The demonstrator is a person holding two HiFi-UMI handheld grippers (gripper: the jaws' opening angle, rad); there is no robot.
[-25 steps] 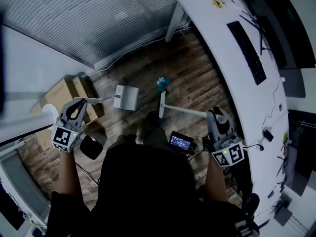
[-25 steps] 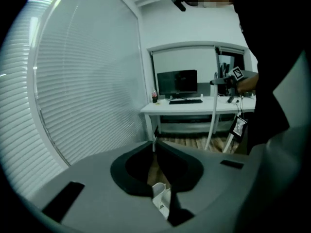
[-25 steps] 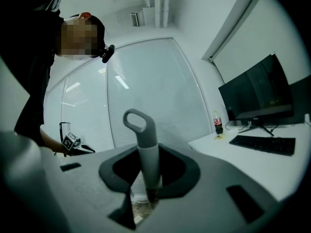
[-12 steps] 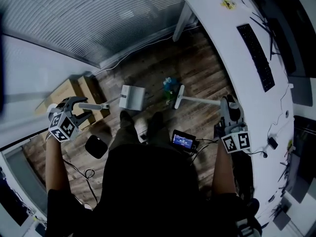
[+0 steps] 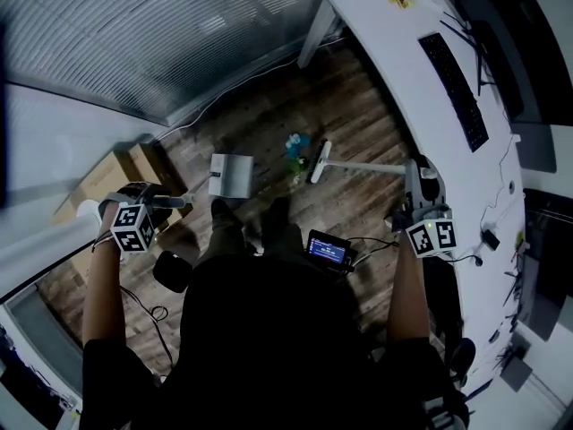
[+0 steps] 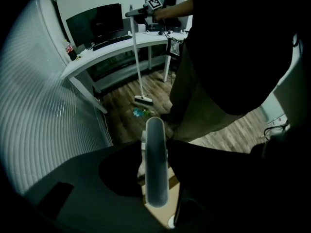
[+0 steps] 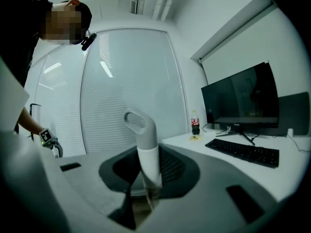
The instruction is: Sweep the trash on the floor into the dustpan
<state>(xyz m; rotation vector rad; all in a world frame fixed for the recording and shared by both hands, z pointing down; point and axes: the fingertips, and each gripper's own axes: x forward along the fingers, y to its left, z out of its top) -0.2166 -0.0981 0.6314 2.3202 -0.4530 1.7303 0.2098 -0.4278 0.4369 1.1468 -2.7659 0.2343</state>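
Observation:
A white dustpan (image 5: 231, 176) stands on the wooden floor, and its long handle (image 6: 155, 164) runs back to my left gripper (image 5: 143, 201). That gripper (image 6: 158, 198) points steeply down. Its jaws are closing, with the handle's grey end between them and a gap still showing beside it. My right gripper (image 5: 418, 170) is shut on the white broom handle (image 7: 144, 144), which stands up between its jaws (image 7: 149, 188). The broom head (image 5: 318, 161) rests on the floor just right of the small blue-green trash (image 5: 295, 146), also visible in the left gripper view as trash (image 6: 140, 112).
A long white desk (image 5: 394, 61) with a keyboard (image 5: 452, 79) curves along the right. A cardboard box (image 5: 112, 173) lies beside my left gripper. The person's feet (image 5: 224, 218) stand just behind the dustpan. A slatted blind wall borders the far side of the floor.
My left gripper dropped, tipped downward and spread its jaws around the dustpan handle's end. The right gripper shifted right, and the broom head moved up beside the trash.

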